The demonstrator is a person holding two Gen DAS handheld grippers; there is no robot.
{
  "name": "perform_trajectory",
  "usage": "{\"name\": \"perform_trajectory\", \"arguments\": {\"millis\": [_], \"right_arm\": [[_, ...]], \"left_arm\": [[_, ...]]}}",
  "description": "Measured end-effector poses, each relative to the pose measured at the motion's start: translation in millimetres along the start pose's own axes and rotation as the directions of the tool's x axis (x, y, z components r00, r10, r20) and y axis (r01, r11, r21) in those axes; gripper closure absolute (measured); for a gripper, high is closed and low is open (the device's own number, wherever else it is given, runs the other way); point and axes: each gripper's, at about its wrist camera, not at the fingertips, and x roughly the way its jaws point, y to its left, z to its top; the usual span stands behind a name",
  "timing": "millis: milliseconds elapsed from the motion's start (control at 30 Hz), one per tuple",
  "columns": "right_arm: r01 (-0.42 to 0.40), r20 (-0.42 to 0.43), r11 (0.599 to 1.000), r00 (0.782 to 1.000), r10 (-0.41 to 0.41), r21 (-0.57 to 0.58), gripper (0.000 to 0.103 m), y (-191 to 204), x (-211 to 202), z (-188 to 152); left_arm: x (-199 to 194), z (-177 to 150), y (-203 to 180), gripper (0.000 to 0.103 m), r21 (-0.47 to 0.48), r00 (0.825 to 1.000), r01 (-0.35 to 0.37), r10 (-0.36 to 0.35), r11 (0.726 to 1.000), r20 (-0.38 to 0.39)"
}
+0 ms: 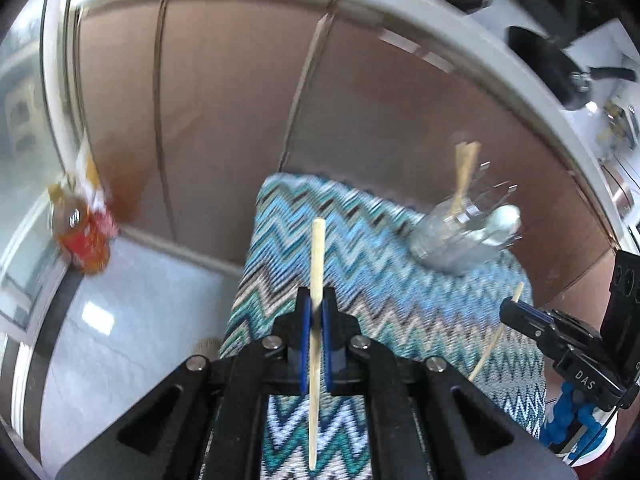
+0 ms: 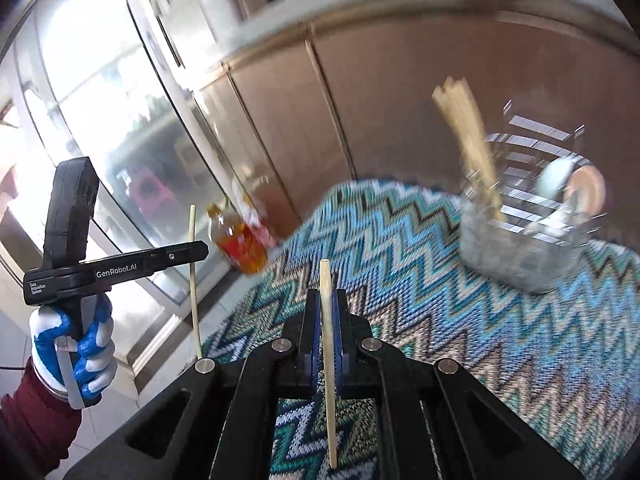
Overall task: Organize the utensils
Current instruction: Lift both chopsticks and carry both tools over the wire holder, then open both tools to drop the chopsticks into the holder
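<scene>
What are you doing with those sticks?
A person is tidying utensils with a gripper in each hand. The left gripper pinches one chopstick, and the right gripper pinches another chopstick. Ahead, on the zigzag mat, a metal holder already has chopsticks standing in it.

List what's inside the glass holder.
Glass holder contains upright chopsticks, some metal handles and a pale spoon-like piece. Blur and the holder wall hide their lower ends and the exact count.
</scene>
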Motion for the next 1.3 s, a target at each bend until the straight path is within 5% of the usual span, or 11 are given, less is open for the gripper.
{"name": "perform_trajectory", "arguments": {"millis": [333, 567, 700, 967, 1167, 1300], "right_arm": [[0.018, 0.277, 0.999, 0.961, -0.008, -0.035, 0.098, -13.2, -101.3, 35.5], [0.086, 0.458, 0.994, 0.888, -0.048, -0.063, 0.098, -33.2, -141.3, 88.5], [0.147, 0.505, 0.987, 0.858, -0.093, -0.069, 0.098, -48.8, -140.0, 107.5], [0.220, 0.518, 0.974, 0.840, -0.161, -0.053, 0.098, -85.6, -100.0, 123.0], [0.254, 0.460, 0.966, 0.864, -0.204, -0.049, 0.098, -103.8, -61.9, 112.5], [0.254, 0.447, 0.966, 0.870, -0.211, -0.039, 0.097, -106.2, -55.5, 103.1]], "left_arm": [[-39.4, 56.8, -86.4, 0.099, 0.080, 0.973, 0.118, -0.132, 0.990, 0.191], [-32.7, 116.6, -141.7, 0.099, 0.057, 0.902, 0.218, -0.224, 0.974, 0.369], [0.4, 138.3, -171.0, 0.099, 0.056, 0.876, 0.198, -0.202, 0.979, 0.438], [86.8, 146.4, -199.7, 0.098, 0.048, 0.881, 0.125, -0.133, 0.991, 0.454], [126.8, 131.5, -202.4, 0.096, 0.082, 0.900, 0.073, -0.101, 0.994, 0.425], [120.4, 126.6, -198.1, 0.073, 0.087, 0.899, 0.070, -0.100, 0.994, 0.427]]}}
